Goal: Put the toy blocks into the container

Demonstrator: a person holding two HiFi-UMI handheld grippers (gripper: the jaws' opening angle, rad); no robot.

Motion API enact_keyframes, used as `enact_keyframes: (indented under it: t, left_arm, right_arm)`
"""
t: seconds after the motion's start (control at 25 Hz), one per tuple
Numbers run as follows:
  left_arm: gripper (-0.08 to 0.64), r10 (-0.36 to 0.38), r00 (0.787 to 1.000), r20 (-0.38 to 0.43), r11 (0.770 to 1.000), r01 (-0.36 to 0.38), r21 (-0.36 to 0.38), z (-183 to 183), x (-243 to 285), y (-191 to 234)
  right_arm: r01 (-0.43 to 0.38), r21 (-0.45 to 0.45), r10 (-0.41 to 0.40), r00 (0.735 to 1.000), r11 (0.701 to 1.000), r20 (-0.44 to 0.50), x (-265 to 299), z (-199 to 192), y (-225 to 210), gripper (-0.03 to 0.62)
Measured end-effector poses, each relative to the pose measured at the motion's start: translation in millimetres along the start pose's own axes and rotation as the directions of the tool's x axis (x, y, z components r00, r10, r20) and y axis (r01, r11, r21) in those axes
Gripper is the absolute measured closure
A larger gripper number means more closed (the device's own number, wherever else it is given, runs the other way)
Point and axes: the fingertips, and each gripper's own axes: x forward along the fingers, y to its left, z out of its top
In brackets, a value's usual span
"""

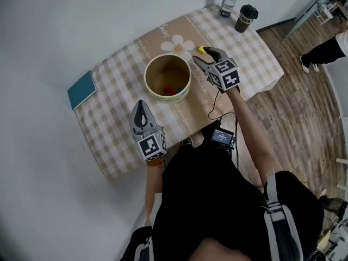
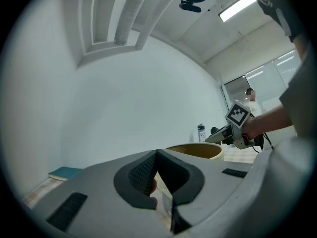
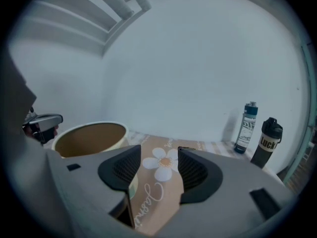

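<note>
Your left gripper (image 1: 142, 106) is over the near side of the checked table (image 1: 117, 72), its jaws pressed together on nothing. To its right stands the container (image 1: 147, 82), with red and blue blocks (image 1: 171, 91) on its floor. Just past it, your right gripper (image 1: 199, 55) is spread wide, a yellow block (image 1: 202, 50) at its tips.

The left gripper (image 1: 142, 106) and right gripper (image 1: 202, 55) are grey, with black ribbed fingers (image 3: 121, 170) and cubes (image 1: 151, 145) of black-and-white square markers. The person wears a black top (image 1: 206, 194) and dark trousers (image 1: 299, 200) with pale stripes. A black cable (image 1: 216, 98) and a blue-screened box (image 1: 223, 137) sit just above the top.
</note>
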Motion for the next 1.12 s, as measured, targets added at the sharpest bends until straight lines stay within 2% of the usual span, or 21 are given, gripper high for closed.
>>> enact_keyframes:
  t: [0.16,0.4,0.72,1.04,1.08,1.12]
  left_arm:
    - [0.563,0.017,1.000,-0.017,1.000,-0.017,0.008,-3,10,0]
    - [0.562,0.044,0.998,-0.036,0.999,-0.043,0.017,-8,22,0]
    - [0.561,0.092,0.993,-0.074,0.995,-0.090,0.030,-21,27,6]
    - [0.561,0.123,0.988,-0.090,0.992,-0.121,0.026,-27,31,11]
    - [0.562,0.124,0.988,-0.091,0.992,-0.122,0.027,-27,31,11]
    - [0.561,0.126,0.988,-0.091,0.992,-0.124,0.027,-27,31,12]
  right_arm:
    - [0.032,-0.005,-0.032,0.998,0.999,-0.054,20,-27,-36,0.351]
    - [0.023,0.008,-0.021,0.990,1.000,-0.140,53,-65,-71,0.351]
    - [-0.005,0.015,0.009,0.969,1.000,-0.246,92,-110,-90,0.351]
    - [-0.005,0.027,0.013,0.954,1.000,-0.300,108,-132,-98,0.351]
    - [0.000,0.023,0.007,0.954,1.000,-0.301,109,-132,-99,0.367]
    - [0.009,0.016,-0.004,0.954,1.000,-0.301,109,-132,-100,0.410]
